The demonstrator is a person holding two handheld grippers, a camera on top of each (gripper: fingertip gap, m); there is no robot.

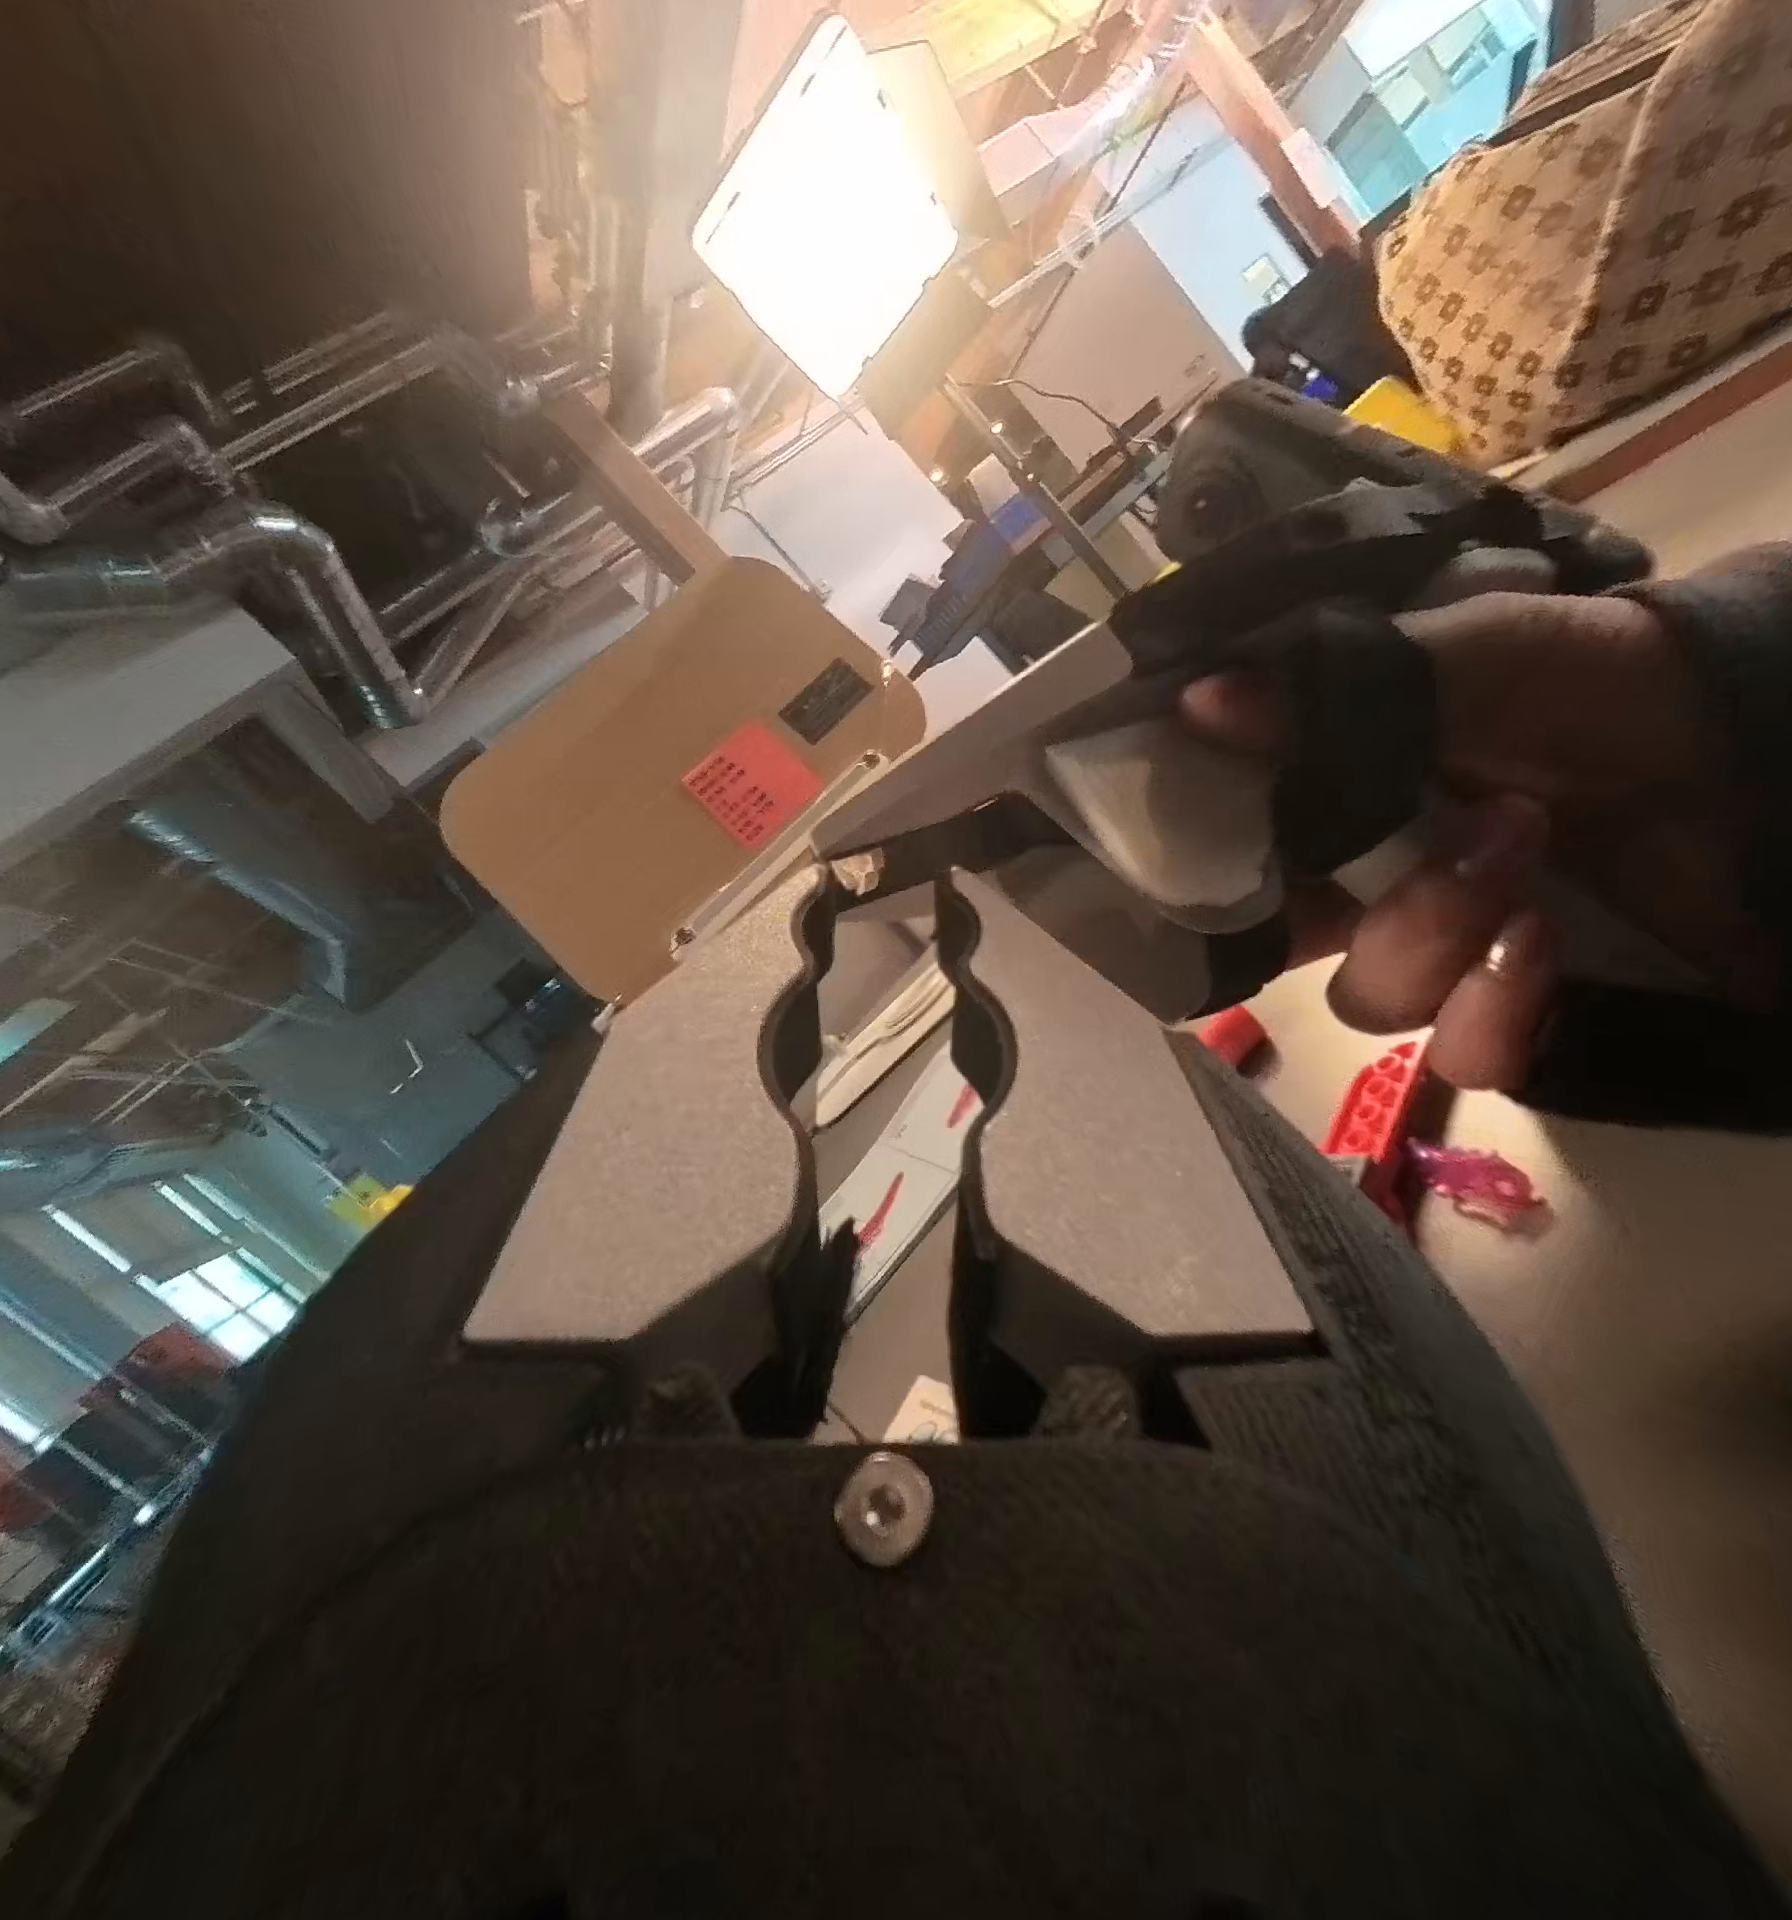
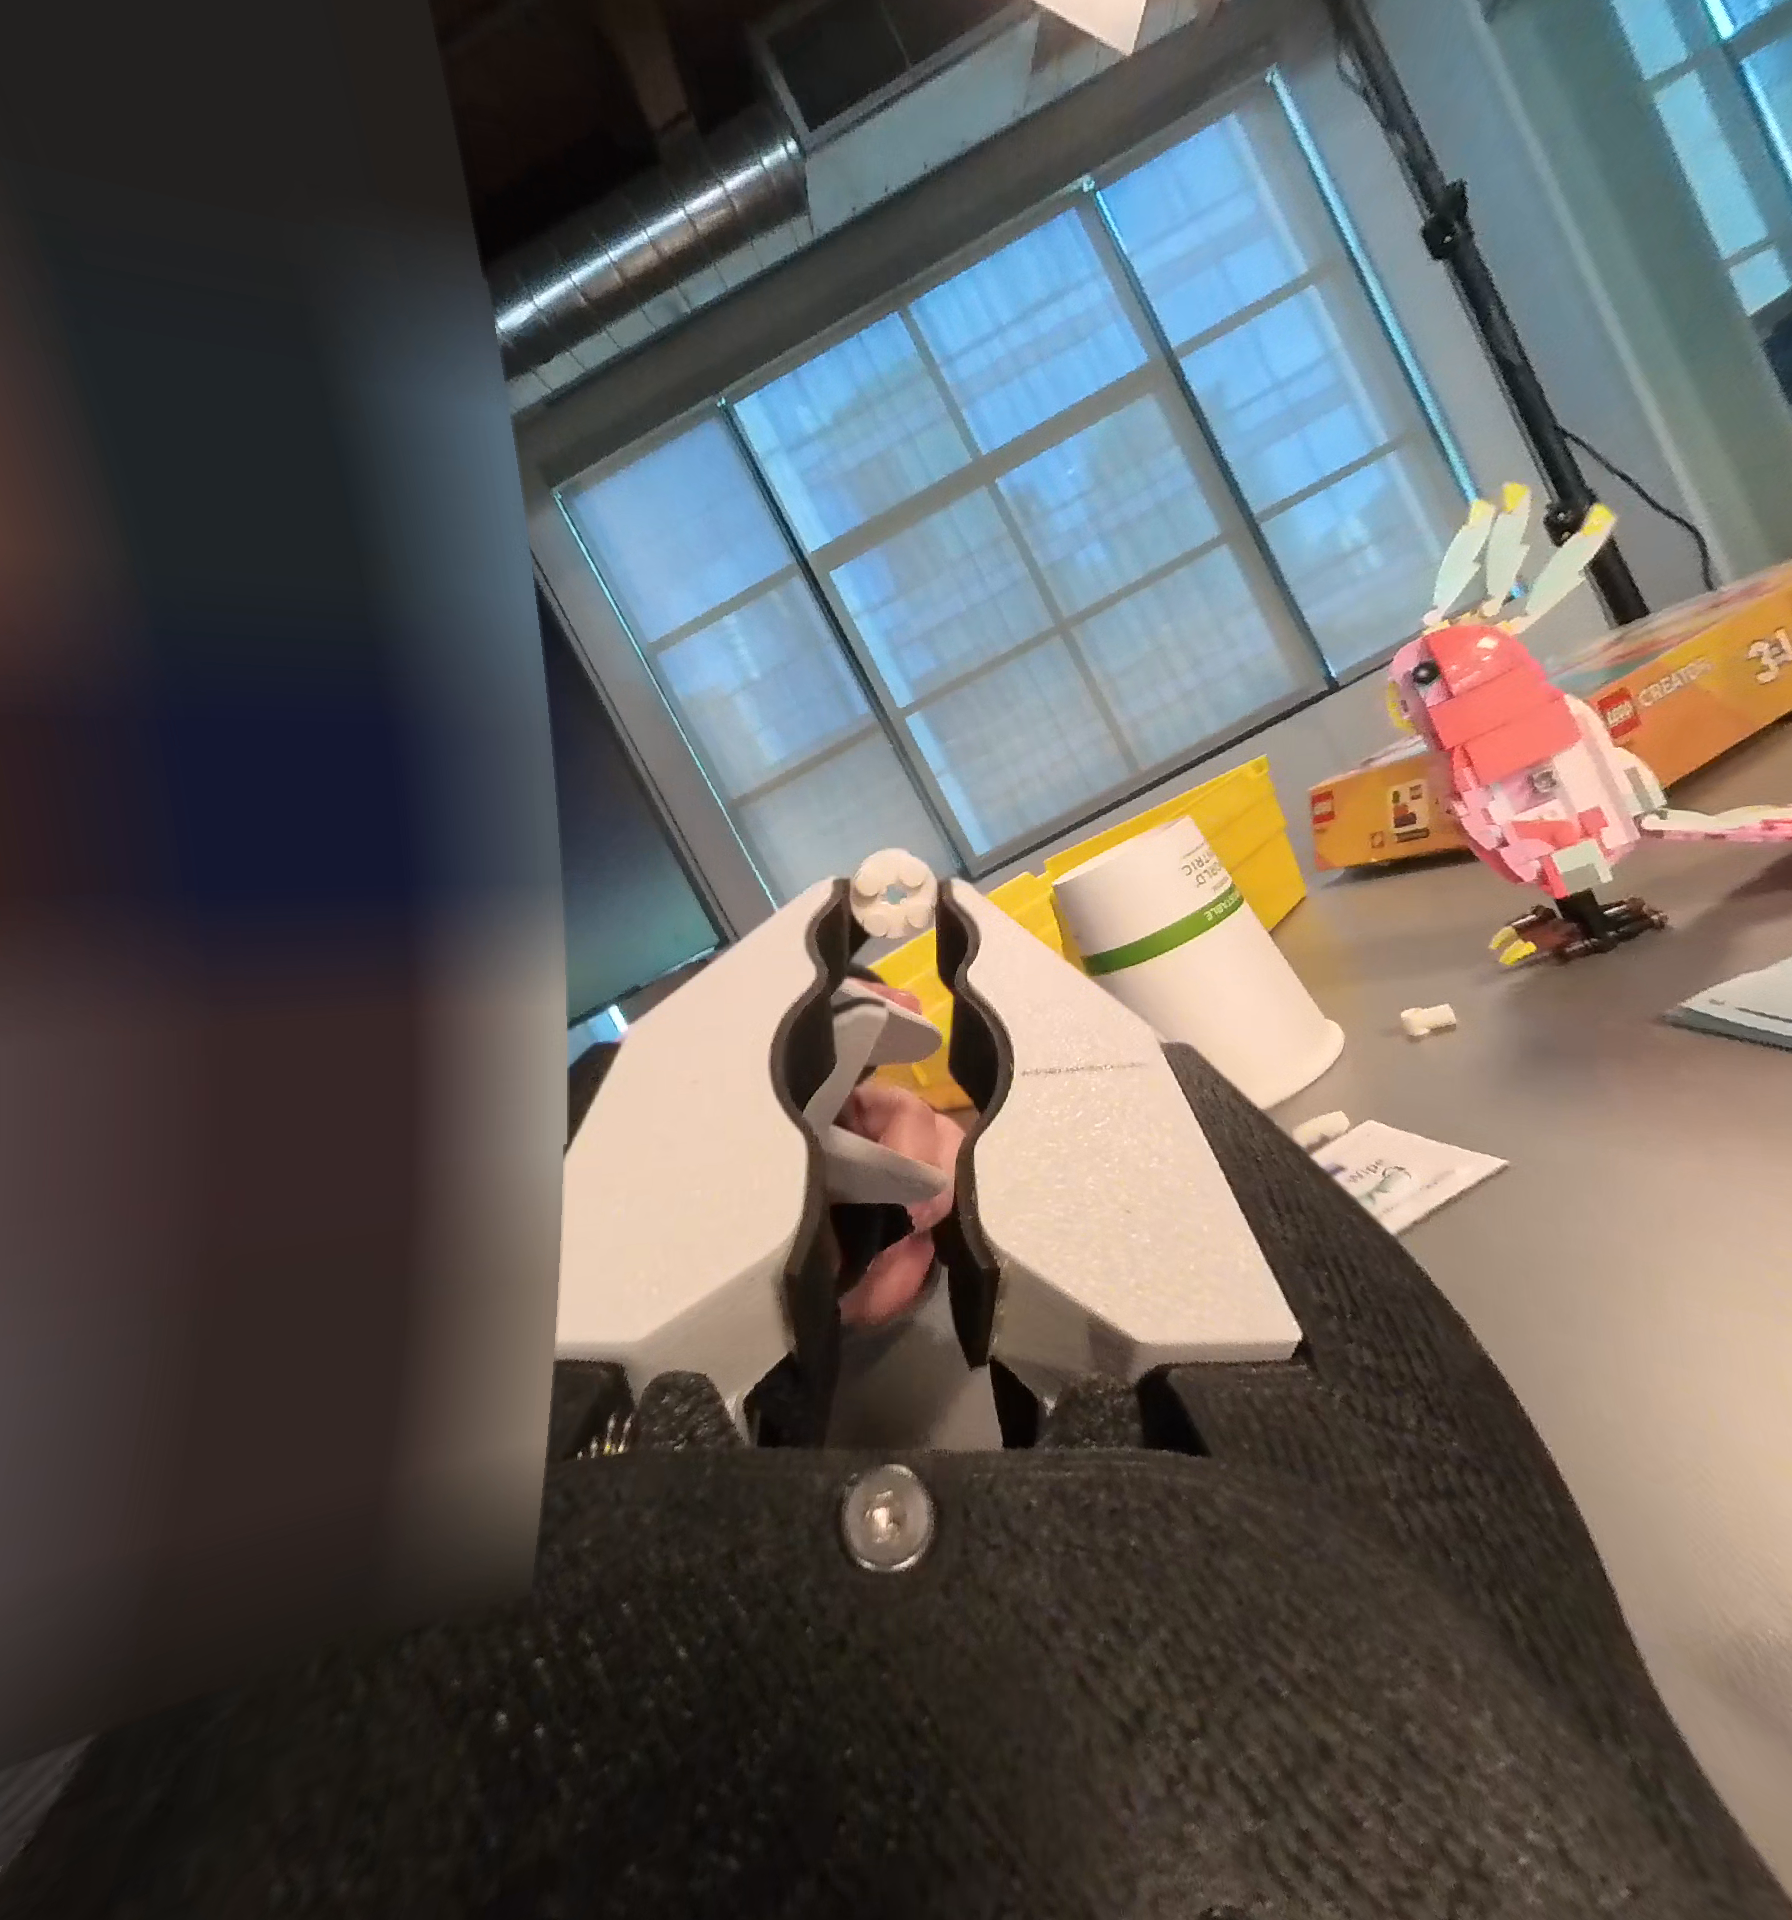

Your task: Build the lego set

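Blur hides the left; right claw pinches a white round brick.

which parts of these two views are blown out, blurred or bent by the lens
Left wrist view: the lamp panel is blown out with glare around it, the top-left corner falls dark, the hand is softly blurred, and the horizon tilts with fisheye bending. Right wrist view: a blurred patch covers the left side, the white round brick at the fingertips is sharp, and the pink brick bird is slightly soft.
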